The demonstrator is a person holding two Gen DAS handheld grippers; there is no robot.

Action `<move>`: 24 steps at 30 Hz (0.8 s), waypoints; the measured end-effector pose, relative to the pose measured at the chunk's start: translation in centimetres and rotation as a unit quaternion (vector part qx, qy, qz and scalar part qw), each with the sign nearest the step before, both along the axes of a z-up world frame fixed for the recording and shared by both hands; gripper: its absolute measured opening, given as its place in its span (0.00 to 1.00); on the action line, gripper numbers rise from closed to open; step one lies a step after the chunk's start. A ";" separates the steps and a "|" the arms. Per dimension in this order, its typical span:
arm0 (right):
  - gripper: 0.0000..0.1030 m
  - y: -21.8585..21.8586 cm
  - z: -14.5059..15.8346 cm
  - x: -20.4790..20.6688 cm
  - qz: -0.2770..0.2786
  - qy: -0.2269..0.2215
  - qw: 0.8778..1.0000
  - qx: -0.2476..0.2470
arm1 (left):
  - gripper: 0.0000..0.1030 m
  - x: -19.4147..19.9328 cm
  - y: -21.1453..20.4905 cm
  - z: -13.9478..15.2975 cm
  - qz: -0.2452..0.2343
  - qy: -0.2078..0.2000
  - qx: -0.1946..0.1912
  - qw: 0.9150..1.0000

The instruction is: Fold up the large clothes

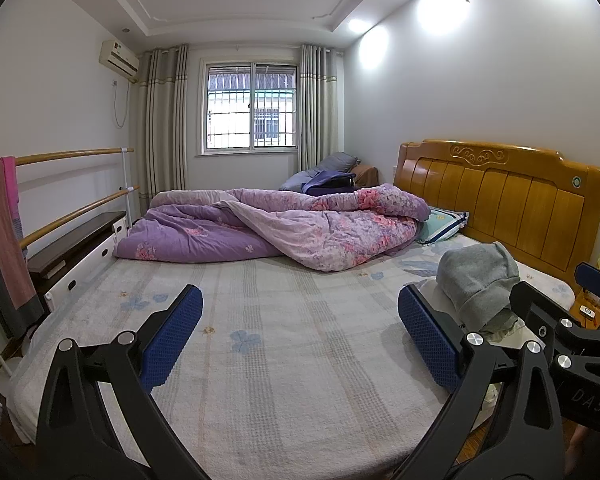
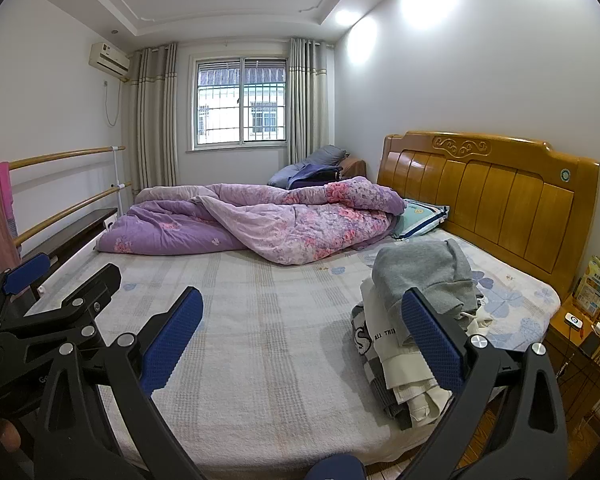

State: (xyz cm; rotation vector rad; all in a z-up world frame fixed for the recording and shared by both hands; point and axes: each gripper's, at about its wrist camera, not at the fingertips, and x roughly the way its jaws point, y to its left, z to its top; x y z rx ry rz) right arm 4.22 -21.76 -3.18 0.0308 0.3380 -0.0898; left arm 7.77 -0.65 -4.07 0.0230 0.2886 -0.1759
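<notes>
A pile of clothes lies on the right side of the bed, near the front edge. A grey sweatshirt (image 2: pixel 424 276) sits on top of white and dark garments (image 2: pixel 396 360). In the left wrist view the grey sweatshirt (image 1: pixel 476 280) shows behind the right finger. My left gripper (image 1: pixel 300 338) is open and empty above the bed's front edge, left of the pile. My right gripper (image 2: pixel 302 340) is open and empty, its right finger (image 2: pixel 432 340) in front of the pile. The left gripper (image 2: pixel 24 292) also shows at the left of the right wrist view.
The bed (image 2: pixel 260 340) has a pale checked sheet. A purple floral quilt (image 2: pixel 252 220) is bunched across its far side, with a pillow (image 2: pixel 420 214) by the wooden headboard (image 2: pixel 488 196). A nightstand (image 2: pixel 580 344) stands at right. A rail with hanging cloths (image 1: pixel 4 220) stands at left.
</notes>
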 end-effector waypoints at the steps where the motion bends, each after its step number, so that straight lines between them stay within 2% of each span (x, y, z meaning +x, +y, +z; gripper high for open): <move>1: 0.93 0.0 0.0 0.0 -0.001 0.000 1.000 0.000 | 0.95 0.0 0.0 0.0 0.000 0.000 0.000 1.000; 24: 0.93 0.7 -0.1 -0.3 -0.006 0.000 1.000 0.002 | 0.95 -0.1 0.4 -0.3 -0.007 -0.003 -0.008 1.000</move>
